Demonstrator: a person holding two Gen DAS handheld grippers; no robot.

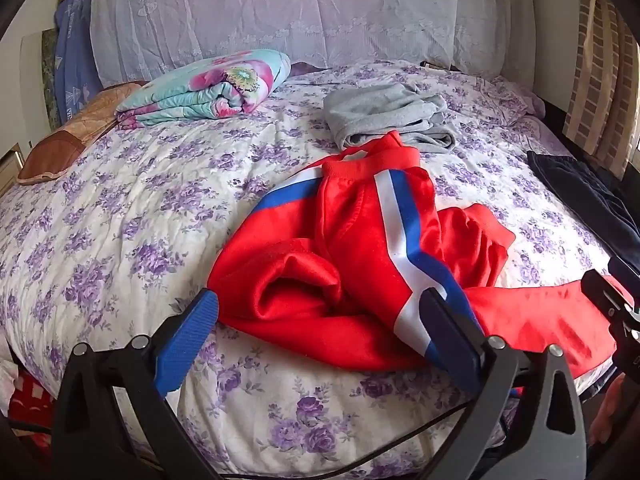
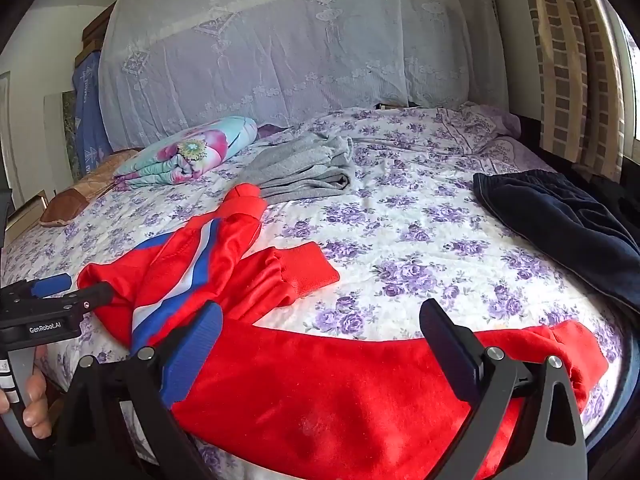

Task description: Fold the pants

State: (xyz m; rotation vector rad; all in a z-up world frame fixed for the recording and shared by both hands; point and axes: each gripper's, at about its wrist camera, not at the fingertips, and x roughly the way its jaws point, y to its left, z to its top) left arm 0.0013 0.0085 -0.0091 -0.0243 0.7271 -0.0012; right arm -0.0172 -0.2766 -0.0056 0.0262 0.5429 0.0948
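Red track pants (image 1: 352,248) with a white and blue side stripe lie crumpled near the front edge of the bed. In the right wrist view the pants (image 2: 320,384) have one leg stretched along the front edge and the waist bunched at left. My left gripper (image 1: 320,308) is open, its fingers straddling the bunched part just above the cloth. My right gripper (image 2: 322,320) is open over the stretched leg. The left gripper also shows in the right wrist view (image 2: 68,286) at the left edge.
The bed (image 1: 120,208) has a white sheet with purple flowers. Folded grey pants (image 1: 392,116) lie behind the red ones. A dark garment (image 2: 560,220) lies at the right edge. A folded floral quilt (image 1: 208,88) and a brown pillow (image 1: 68,136) sit at back left.
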